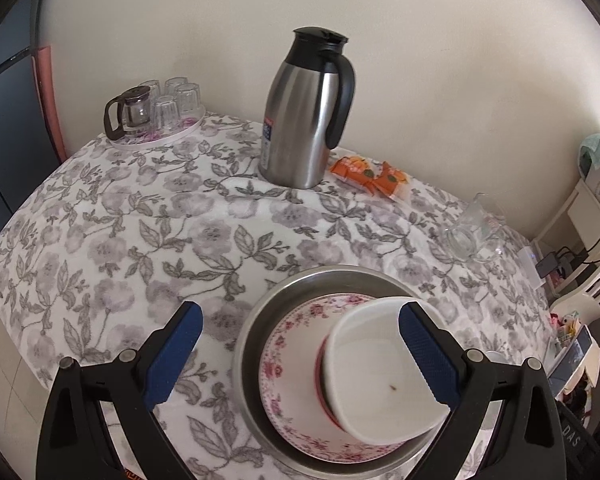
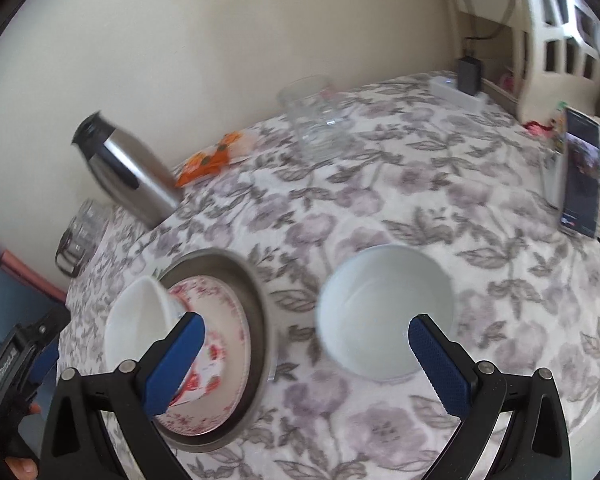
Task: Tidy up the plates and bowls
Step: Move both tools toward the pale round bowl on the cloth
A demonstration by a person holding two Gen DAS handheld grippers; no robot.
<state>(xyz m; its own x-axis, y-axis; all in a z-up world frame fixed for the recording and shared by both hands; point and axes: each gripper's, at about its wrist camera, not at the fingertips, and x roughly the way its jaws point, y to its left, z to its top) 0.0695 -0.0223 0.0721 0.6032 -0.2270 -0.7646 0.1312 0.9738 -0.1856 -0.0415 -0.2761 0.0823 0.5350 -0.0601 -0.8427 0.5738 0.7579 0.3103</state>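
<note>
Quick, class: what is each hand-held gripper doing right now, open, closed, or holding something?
Left hand-held gripper: open, holding nothing, a white bowl between its fingers.
Right hand-held gripper: open, holding nothing.

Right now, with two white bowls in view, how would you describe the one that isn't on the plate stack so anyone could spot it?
Start at the steel tray holding the pink-flowered plate near the table's front edge. Beside that tray, directly on the floral tablecloth, stands the plain white bowl, upright and empty. Unlike the tilted bowl on the plate, it has no red pattern outside and sits between the open right gripper's fingers.
</note>
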